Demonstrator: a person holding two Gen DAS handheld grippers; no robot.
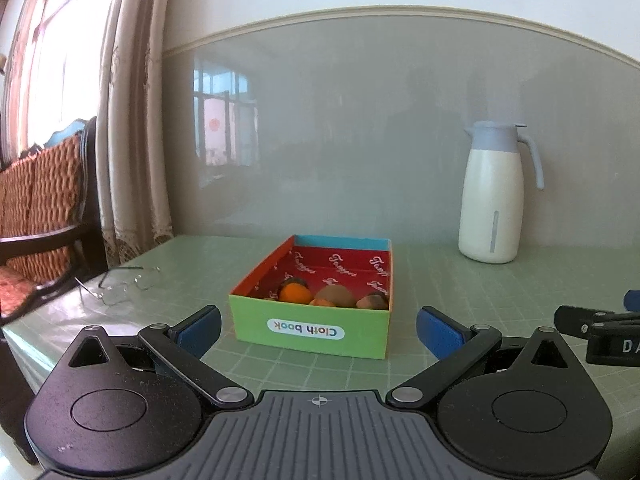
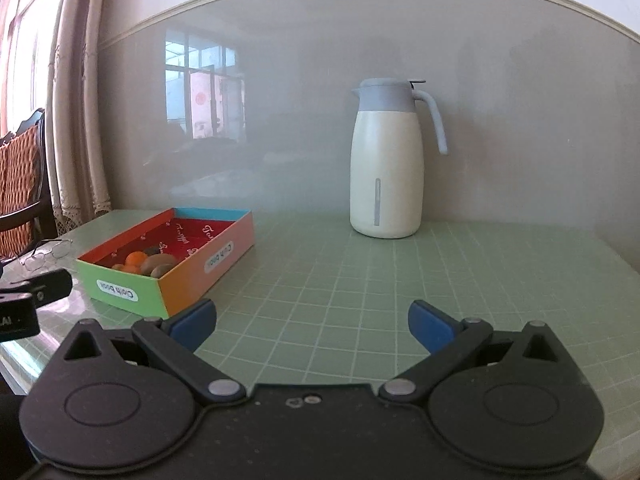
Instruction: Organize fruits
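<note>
Both claws hover low over the counter (image 2: 360, 280), nothing in either. Left claw (image 1: 318, 330) is wide open, empty, aimed straight at the box (image 1: 312, 332) w/ the "Cloth book" label, box sits centred between its fingers but apart, no contact. Right claw (image 2: 312, 324) also spread wide, empty, pointed at bare green grid mat; the box (image 2: 168, 260) is off to its left.

Fruits: all seem inside the box, bunched at the near end. An orange (image 1: 295, 293), a brown kiwi-like one (image 1: 335, 295), smaller orange bit (image 1: 320, 303) and a brownish piece (image 1: 372, 301) by the right wall. Exact types hard to tell, rim hides the lower halves. No loose fruit seen on the counter in either view.

Judgement: collecting looks done or nearly so, claws parked open bc nothing left to carry.

Other stuff: white jug (image 2: 386, 168) w/ grey lid stands at the back wall, well apart from box. Glasses (image 1: 120, 284) lie near the counter's left edge, out of the way.
</note>
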